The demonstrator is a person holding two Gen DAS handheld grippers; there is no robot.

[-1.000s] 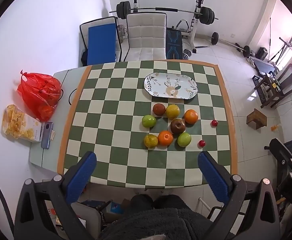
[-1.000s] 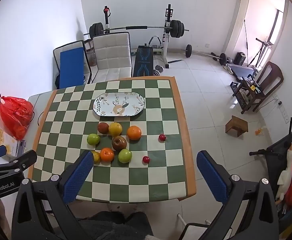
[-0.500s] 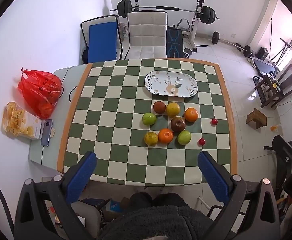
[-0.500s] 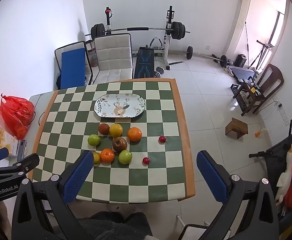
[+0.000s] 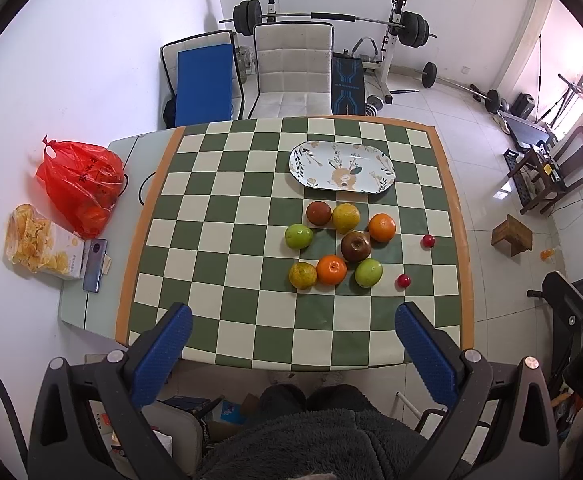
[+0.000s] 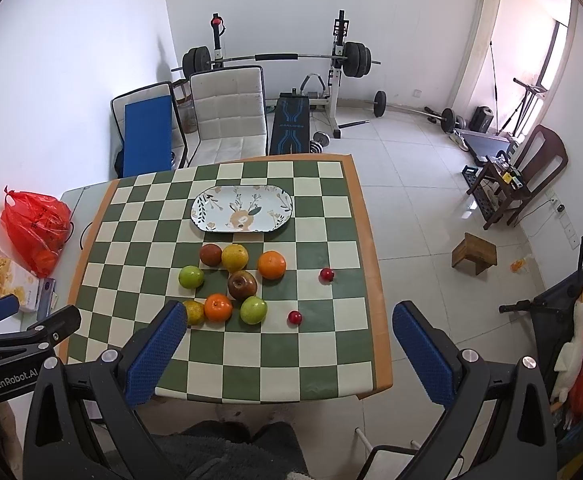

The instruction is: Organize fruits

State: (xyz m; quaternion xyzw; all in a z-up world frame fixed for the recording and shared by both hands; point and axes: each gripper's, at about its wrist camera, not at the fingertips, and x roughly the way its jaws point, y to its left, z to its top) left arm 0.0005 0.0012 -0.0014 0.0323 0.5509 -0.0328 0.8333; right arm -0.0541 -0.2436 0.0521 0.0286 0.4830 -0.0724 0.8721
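Several fruits lie in a cluster on the green-and-white checked table [image 5: 219,248]: two oranges [image 5: 331,270], two green apples [image 5: 298,236], a dark red apple [image 5: 355,246], a yellow citrus [image 5: 346,218] and two small red fruits [image 5: 403,281]. An empty oval patterned plate [image 5: 341,166] lies behind them; it also shows in the right wrist view [image 6: 241,208]. My left gripper [image 5: 293,344] is open and empty, high above the table's near edge. My right gripper [image 6: 287,344] is open and empty, also high above the near edge, with the fruit cluster [image 6: 242,285] ahead.
A red plastic bag [image 5: 79,184], a box of chips [image 5: 39,242] and a phone [image 5: 94,260] lie on the grey side surface at the left. Two chairs [image 5: 291,68] and a weight bench stand behind the table. A small wooden stool [image 6: 474,252] is on the floor at the right.
Both grippers have drifted slightly, so the table sits a little lower and closer in view. The fruits and plate have not moved.
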